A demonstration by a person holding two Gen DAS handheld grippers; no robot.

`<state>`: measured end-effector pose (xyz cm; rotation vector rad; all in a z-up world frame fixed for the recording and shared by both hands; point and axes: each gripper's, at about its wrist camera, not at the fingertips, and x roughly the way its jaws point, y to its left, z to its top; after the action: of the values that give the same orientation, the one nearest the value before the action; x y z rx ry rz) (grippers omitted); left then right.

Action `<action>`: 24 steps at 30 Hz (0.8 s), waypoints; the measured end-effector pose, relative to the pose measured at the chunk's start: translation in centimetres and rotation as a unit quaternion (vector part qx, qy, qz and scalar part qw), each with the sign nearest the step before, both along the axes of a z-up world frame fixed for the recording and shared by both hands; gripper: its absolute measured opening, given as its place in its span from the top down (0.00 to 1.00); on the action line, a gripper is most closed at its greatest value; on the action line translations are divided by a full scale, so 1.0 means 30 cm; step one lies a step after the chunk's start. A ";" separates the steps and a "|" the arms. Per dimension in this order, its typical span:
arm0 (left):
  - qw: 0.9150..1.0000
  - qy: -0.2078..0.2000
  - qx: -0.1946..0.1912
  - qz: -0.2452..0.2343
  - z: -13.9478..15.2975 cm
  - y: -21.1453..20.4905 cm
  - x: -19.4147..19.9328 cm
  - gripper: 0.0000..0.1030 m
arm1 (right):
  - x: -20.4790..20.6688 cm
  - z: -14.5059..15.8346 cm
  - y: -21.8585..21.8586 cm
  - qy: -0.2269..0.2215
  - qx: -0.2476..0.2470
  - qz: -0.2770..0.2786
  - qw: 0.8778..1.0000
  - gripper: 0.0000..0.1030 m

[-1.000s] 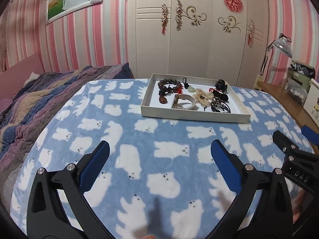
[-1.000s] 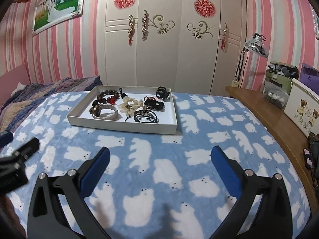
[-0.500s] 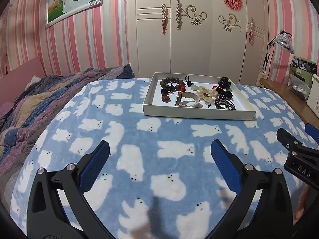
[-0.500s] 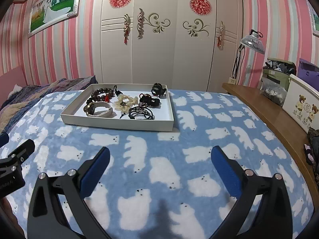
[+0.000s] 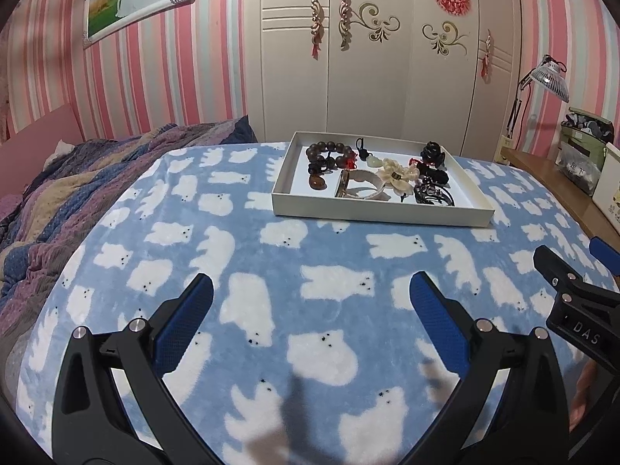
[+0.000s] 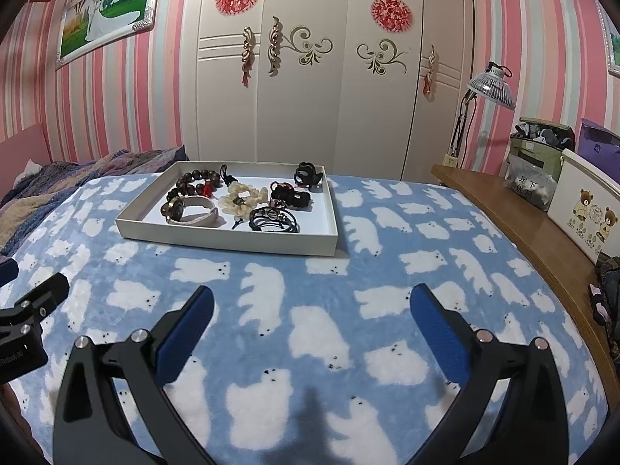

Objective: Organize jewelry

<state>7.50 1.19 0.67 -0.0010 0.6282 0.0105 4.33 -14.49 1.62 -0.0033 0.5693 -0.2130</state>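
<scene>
1. Hovering above the blue blanket (image 5: 310,248), the left gripper (image 5: 310,296) has its jaws wide apart and holds nothing.
2. The right gripper (image 6: 312,306) is also spread wide and empty.
3. The white tray (image 6: 228,238) lies ahead on the blanket, well apart from both grippers.
4. The bracelets (image 6: 195,186) and other jewelry lie inside the tray.

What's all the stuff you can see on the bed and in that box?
tray: one, white, on the blanket
bead bracelet: one, dark brown, tray's back left
watch: one, pale strap, tray's front left
cream bracelet: one, tray's middle
black cords: a tangle, tray's front right
blanket: one, blue with white bears
striped quilt: one, purple, left
lamp: one, silver, right
left gripper: open, empty
right gripper: open, empty
</scene>
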 end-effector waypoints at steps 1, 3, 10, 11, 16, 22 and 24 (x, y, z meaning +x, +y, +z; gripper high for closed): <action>1.000 0.000 0.000 0.000 -0.001 0.000 0.000 0.03 | 0.002 -0.003 0.000 0.001 0.001 0.000 1.000 0.02; 1.000 0.000 0.004 0.002 -0.002 -0.003 0.001 0.03 | 0.004 -0.004 -0.001 0.003 0.002 0.001 1.000 0.02; 1.000 0.006 0.000 0.003 -0.010 0.001 0.007 0.03 | 0.009 -0.012 -0.007 0.006 0.005 0.000 1.000 0.02; 1.000 0.006 0.000 0.003 -0.009 0.001 0.007 0.03 | 0.010 -0.012 -0.007 0.006 0.004 0.000 1.000 0.02; 1.000 0.004 0.003 0.004 -0.009 -0.002 0.004 0.03 | 0.011 -0.014 -0.007 0.007 0.006 0.000 1.000 0.02; 1.000 0.005 0.003 0.006 -0.011 -0.003 0.003 0.03 | 0.012 -0.016 -0.005 0.007 0.005 0.000 1.000 0.02; 1.000 0.005 0.002 0.006 -0.010 -0.003 0.002 0.03 | 0.014 -0.021 -0.005 0.010 0.005 0.000 1.000 0.02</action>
<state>7.57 1.09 0.36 -0.0001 0.6382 0.0241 4.75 -14.63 0.98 0.0033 0.5898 -0.2099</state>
